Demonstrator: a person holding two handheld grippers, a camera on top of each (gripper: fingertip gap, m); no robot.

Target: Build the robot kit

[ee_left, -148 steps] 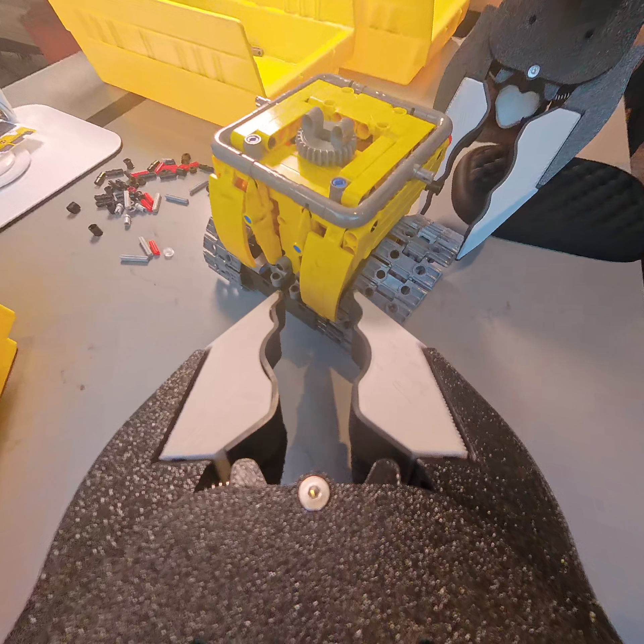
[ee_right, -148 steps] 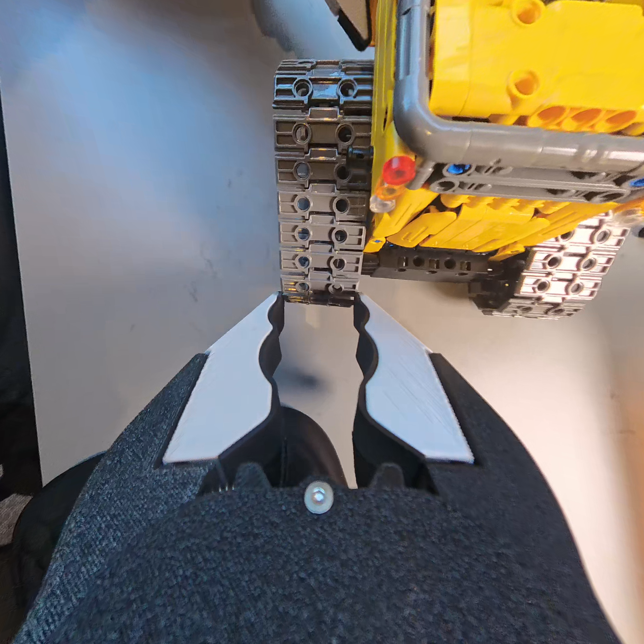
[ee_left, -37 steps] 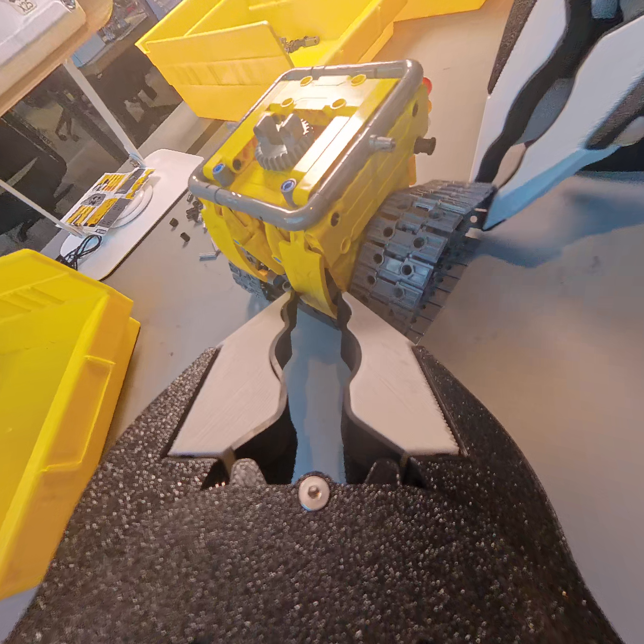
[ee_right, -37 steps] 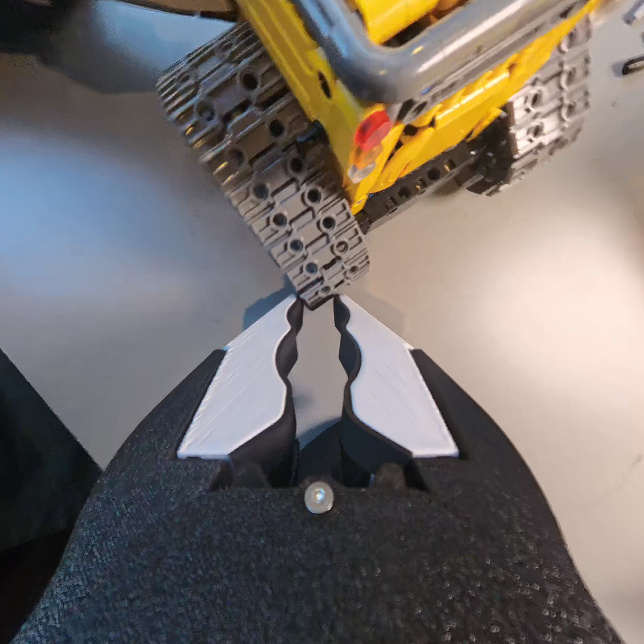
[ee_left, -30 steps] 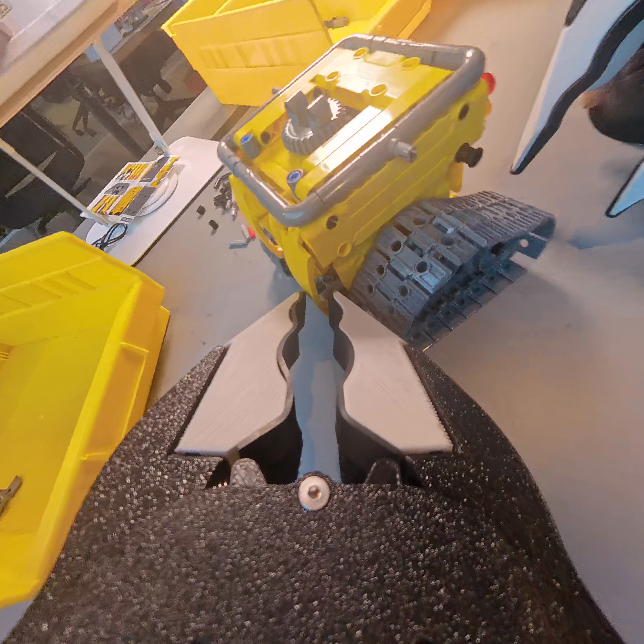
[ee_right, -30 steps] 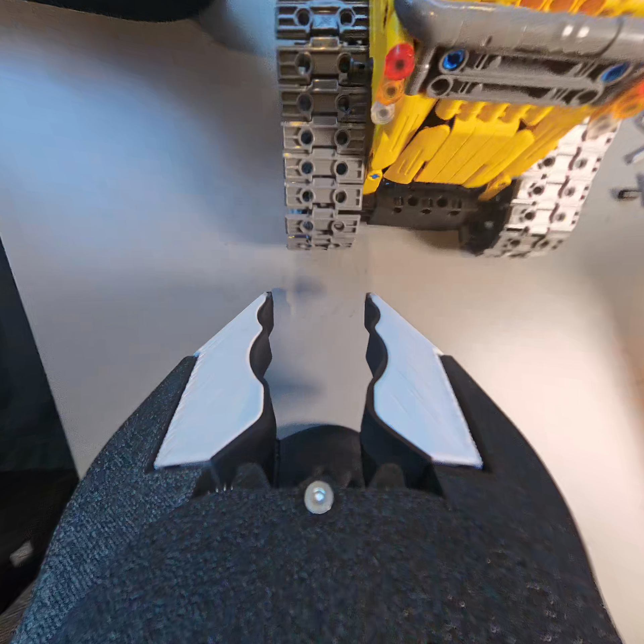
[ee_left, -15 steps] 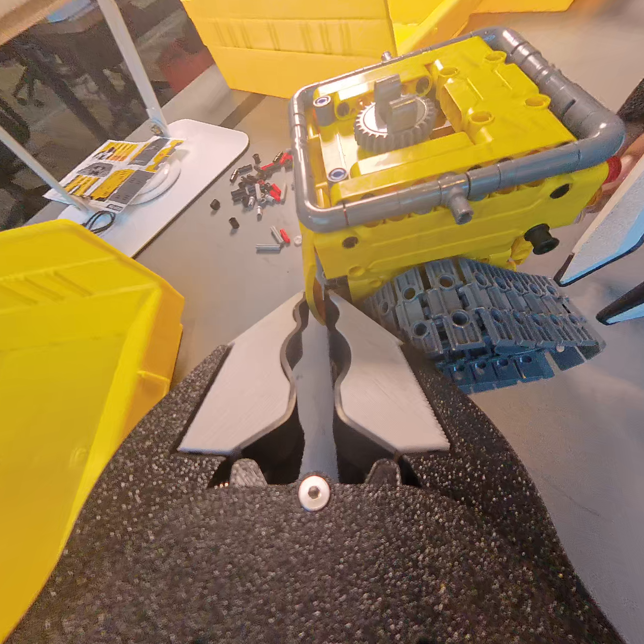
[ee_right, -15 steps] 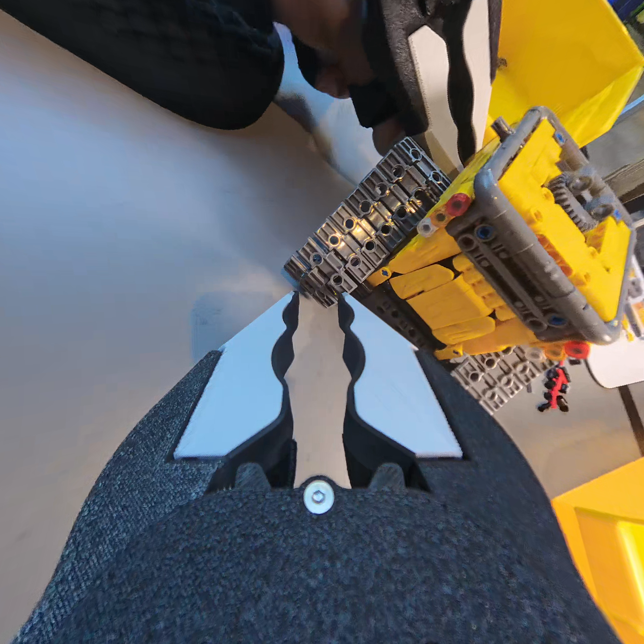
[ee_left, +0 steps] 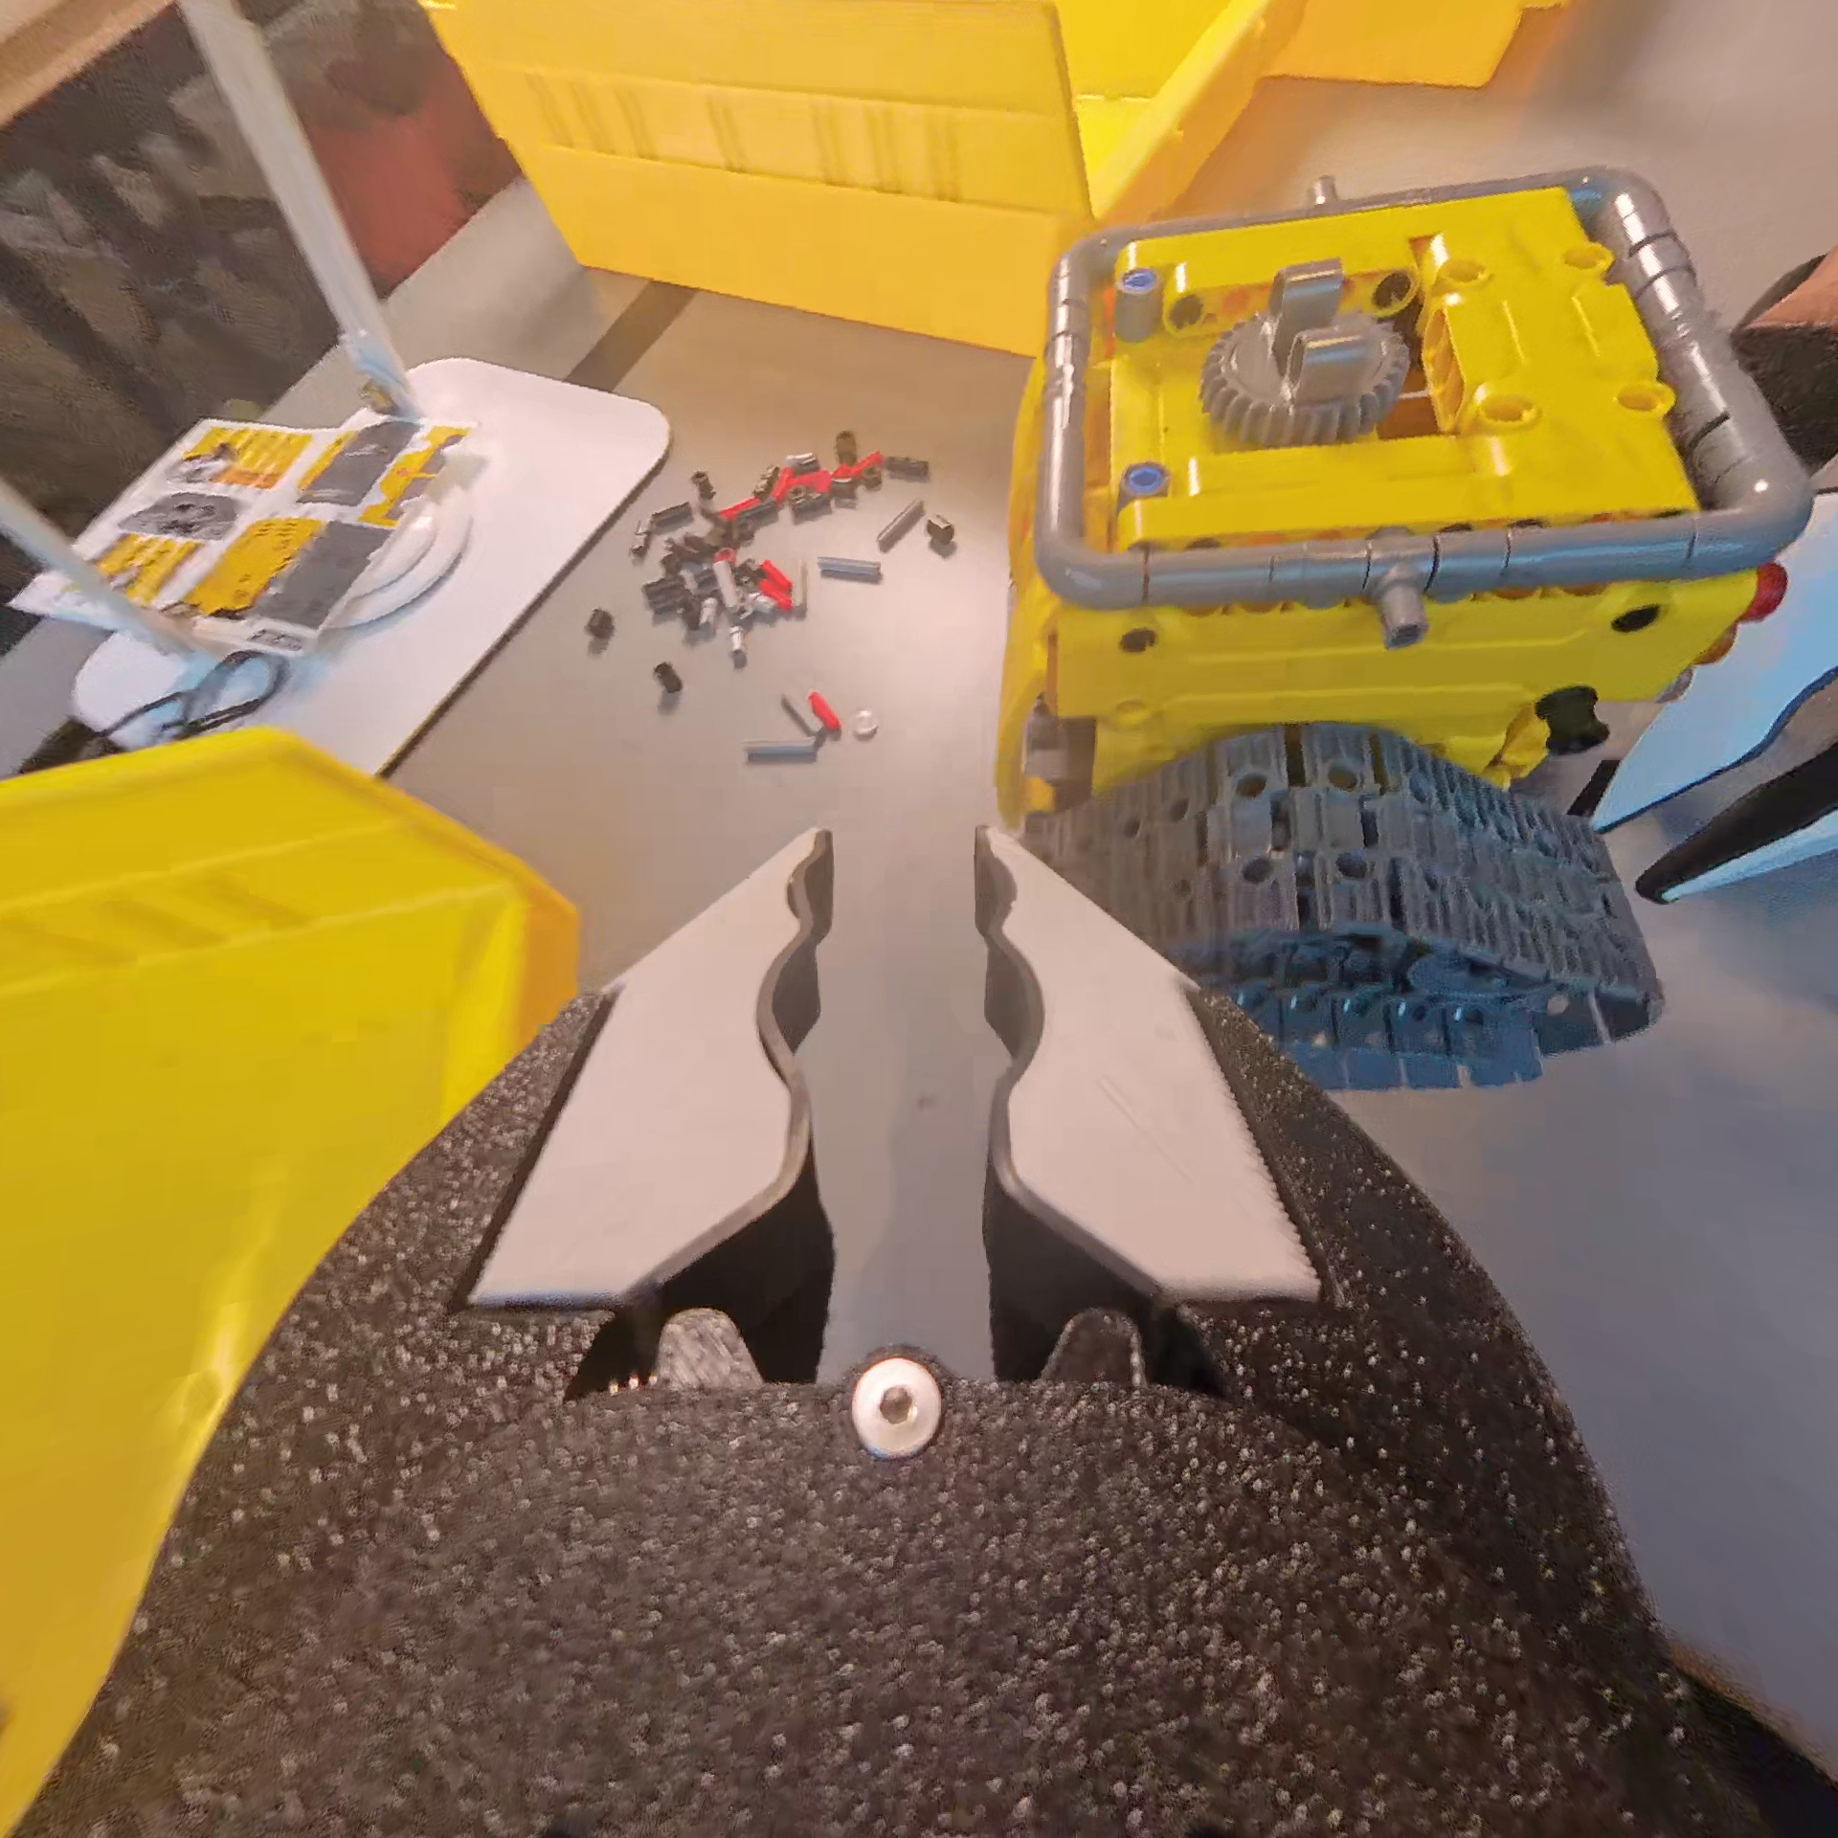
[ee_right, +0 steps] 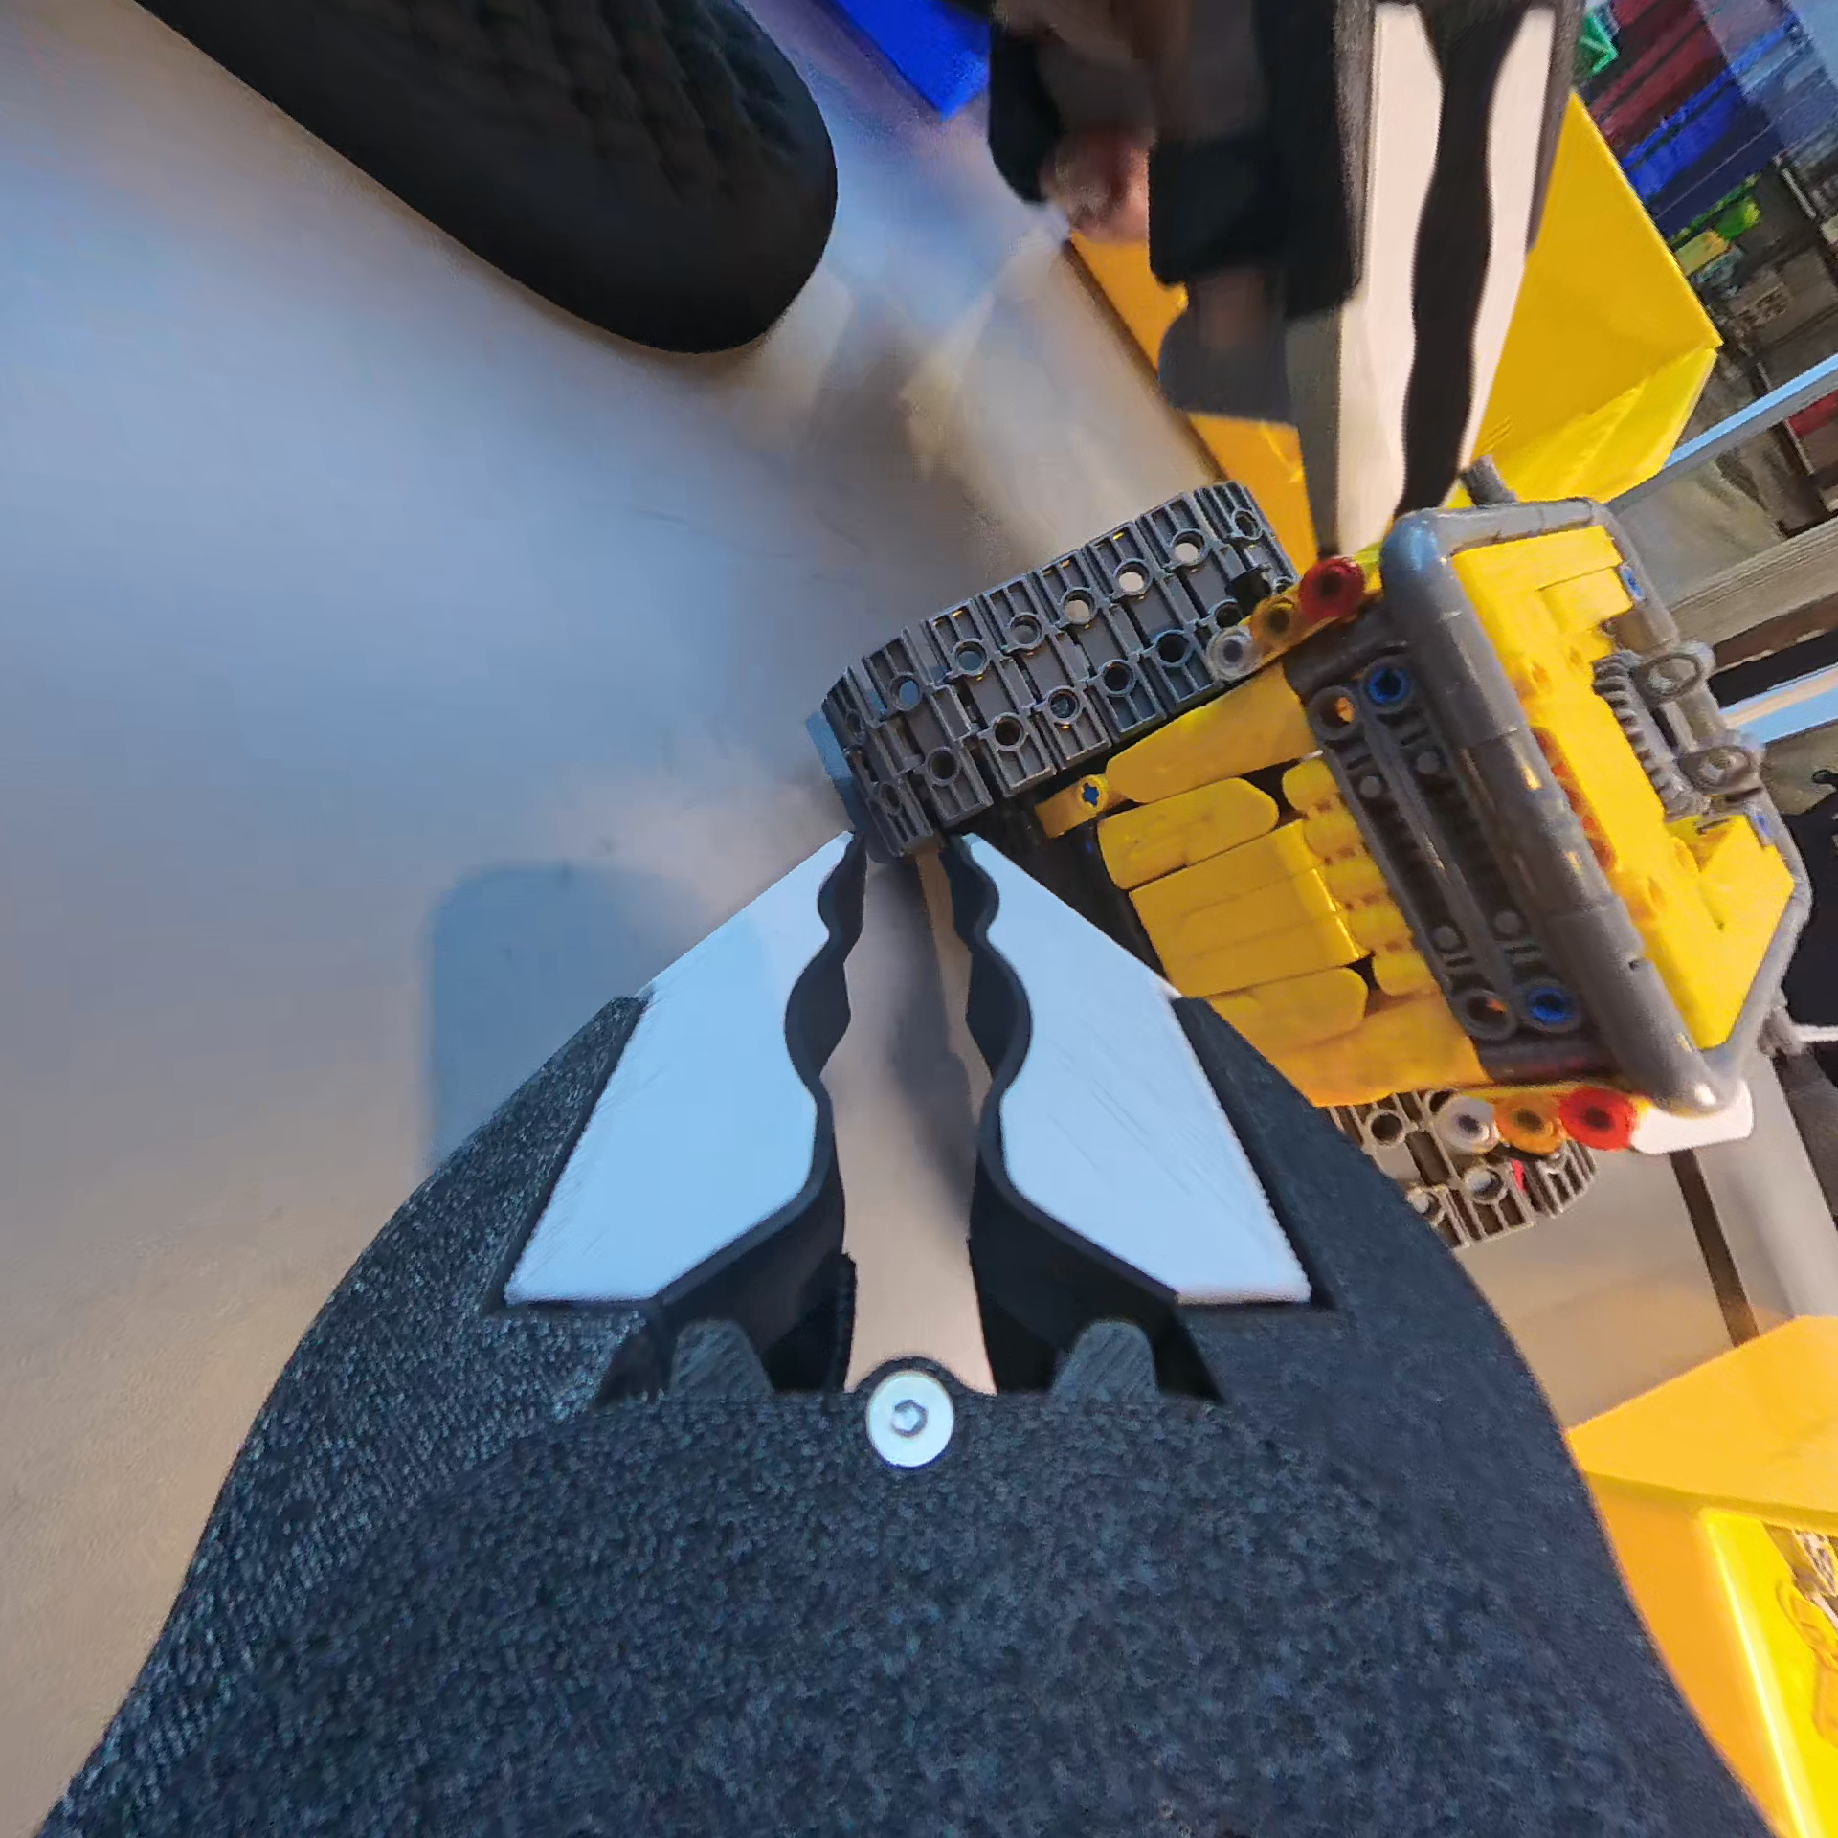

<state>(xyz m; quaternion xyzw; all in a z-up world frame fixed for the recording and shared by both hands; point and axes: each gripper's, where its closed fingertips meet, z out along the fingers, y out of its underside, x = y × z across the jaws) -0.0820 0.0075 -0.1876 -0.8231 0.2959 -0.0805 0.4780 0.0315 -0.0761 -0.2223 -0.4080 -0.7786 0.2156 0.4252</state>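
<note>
Left gripper [ee_left: 900, 860]: spread wide, nothing between the fingers, tips just beside the front corner of the toy vehicle [ee_left: 1392, 557], apparently not touching it.
Right gripper [ee_right: 903, 845]: nearly pressed together, tips pinching the end of the toy vehicle's near track [ee_right: 1044, 676]. Looks like real contact in the right wrist view, though grip firmness can't be judged.
Toy vehicle: yellow body, grey rail round the top, grey gear [ee_left: 1303, 373] up top, sitting on the counter [ee_left: 1492, 1293]. Can't tell if both tracks lie flat.
Loose small parts [ee_left: 756, 567]: scattered on the counter to the left of the toy vehicle, well apart from both grippers.
Yellow bin [ee_left: 199, 995]: farther left of the toy vehicle, close by the left gripper's side.
More yellow bins [ee_left: 796, 149]: behind the toy vehicle.
Leaflet [ee_left: 249, 537]: beyond the loose parts, on a white base plate.
</note>
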